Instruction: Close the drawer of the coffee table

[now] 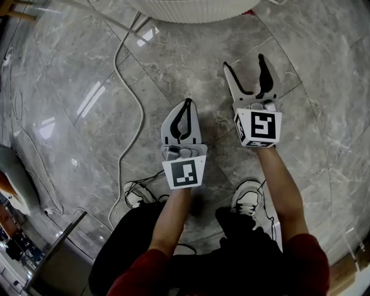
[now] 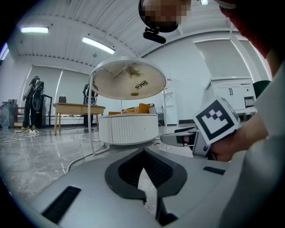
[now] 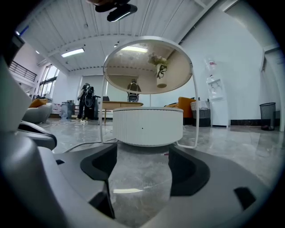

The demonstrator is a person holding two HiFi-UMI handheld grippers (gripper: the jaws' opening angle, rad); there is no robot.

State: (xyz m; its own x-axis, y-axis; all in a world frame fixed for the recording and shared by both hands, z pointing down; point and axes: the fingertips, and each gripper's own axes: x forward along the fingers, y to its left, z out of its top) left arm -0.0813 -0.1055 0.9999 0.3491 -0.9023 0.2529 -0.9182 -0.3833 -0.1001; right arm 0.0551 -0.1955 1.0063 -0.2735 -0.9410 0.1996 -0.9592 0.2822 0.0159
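The coffee table [image 1: 191,11] is a white ribbed round drum at the top edge of the head view, some way ahead of both grippers. It faces me in the left gripper view [image 2: 128,129] and the right gripper view [image 3: 148,126], with a round tray [image 3: 147,67] on a wire frame above it. A small dark dot marks its front, and no pulled-out drawer shows. My left gripper [image 1: 186,103] [image 2: 143,152] is shut and holds nothing. My right gripper [image 1: 244,63] [image 3: 142,153] stands open and empty, a little further forward, pointing at the drum.
A white cable [image 1: 136,110] snakes over the grey marble floor left of the grippers. The person's shoes [image 1: 248,196] stand below them. A grey box [image 1: 63,260] sits at the lower left. Far behind are a wooden table [image 2: 78,107] and a water dispenser [image 3: 213,102].
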